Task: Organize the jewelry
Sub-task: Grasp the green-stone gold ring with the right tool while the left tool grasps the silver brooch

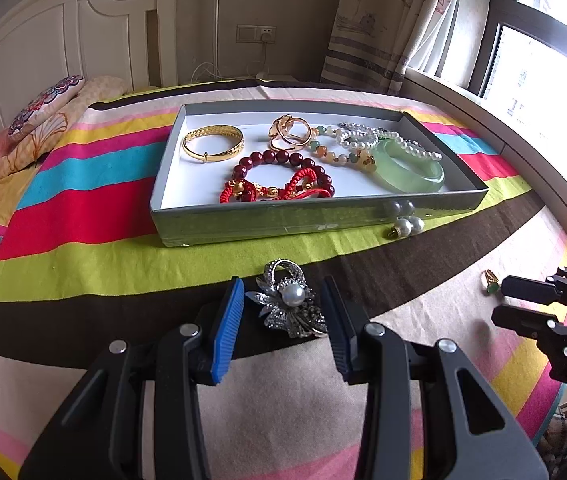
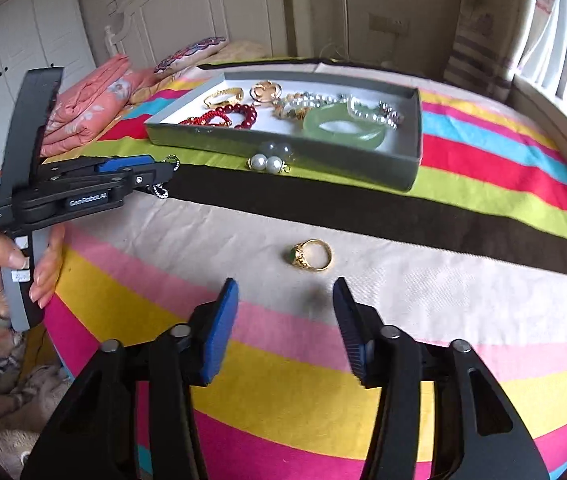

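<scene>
**Brooch between our left jaws, gold ring ahead of our right**

Our left gripper (image 1: 283, 312) sits low over the striped bedspread (image 1: 83, 216), its blue-padded jaws spread on either side of a silver rhinestone flower brooch with a pearl centre (image 1: 289, 300). The pads stand apart from the brooch on both sides, so we grip nothing with it. From the right wrist view, a hand (image 2: 11, 264) holds that gripper's handle, and only a bit of the brooch's sparkle shows at its tip.

Our right gripper (image 2: 285, 320) hovers with jaws parted and nothing between them. Just ahead of its fingertips lies a gold ring with a green stone (image 2: 311, 255), alone on the beige stripe.

Further back rests the shallow grey cardboard tray with a white floor (image 1: 243, 224). In it we see a gold bangle (image 1: 212, 142), a rose-gold looped piece (image 1: 289, 132), a dark red bead bracelet (image 1: 283, 164) over red cord bracelets, a pale green jade bangle (image 1: 411, 168) and a white pearl strand (image 1: 363, 136). A pair of pearl earrings (image 1: 405, 226) lies on the bedspread, touching the tray's front wall.
</scene>
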{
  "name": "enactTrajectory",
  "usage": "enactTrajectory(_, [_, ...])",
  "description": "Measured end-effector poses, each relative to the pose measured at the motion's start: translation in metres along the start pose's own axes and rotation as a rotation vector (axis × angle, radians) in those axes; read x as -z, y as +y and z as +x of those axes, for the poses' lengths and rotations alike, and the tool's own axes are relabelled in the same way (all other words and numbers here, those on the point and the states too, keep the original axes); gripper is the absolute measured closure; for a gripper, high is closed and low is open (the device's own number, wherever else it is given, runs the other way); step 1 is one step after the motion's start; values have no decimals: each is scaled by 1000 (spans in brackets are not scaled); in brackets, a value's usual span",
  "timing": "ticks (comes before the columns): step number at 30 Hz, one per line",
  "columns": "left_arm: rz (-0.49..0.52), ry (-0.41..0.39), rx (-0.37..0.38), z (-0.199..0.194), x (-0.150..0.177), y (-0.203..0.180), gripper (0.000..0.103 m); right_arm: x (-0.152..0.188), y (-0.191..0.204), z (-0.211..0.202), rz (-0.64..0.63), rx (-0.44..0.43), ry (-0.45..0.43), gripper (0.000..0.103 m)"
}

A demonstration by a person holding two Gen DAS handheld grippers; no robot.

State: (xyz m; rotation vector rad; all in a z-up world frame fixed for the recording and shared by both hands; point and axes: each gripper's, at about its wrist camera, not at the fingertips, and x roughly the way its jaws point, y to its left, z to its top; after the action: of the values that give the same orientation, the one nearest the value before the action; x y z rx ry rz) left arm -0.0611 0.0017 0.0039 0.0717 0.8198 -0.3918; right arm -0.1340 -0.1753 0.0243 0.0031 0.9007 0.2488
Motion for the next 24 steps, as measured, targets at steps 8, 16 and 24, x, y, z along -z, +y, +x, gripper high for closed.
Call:
enactTrajectory(8, [-5, -2, 14, 0, 0, 0, 61, -21, -4, 19, 52, 6, -27, 69])
enactTrajectory(16, [-5, -2, 18, 0, 1, 0, 60, -17, 12, 19, -53, 69, -25, 69])
enactTrajectory(24, [-13, -20, 26, -3, 1, 1, 69, -11, 11, 16, -91, 102, -58, 81])
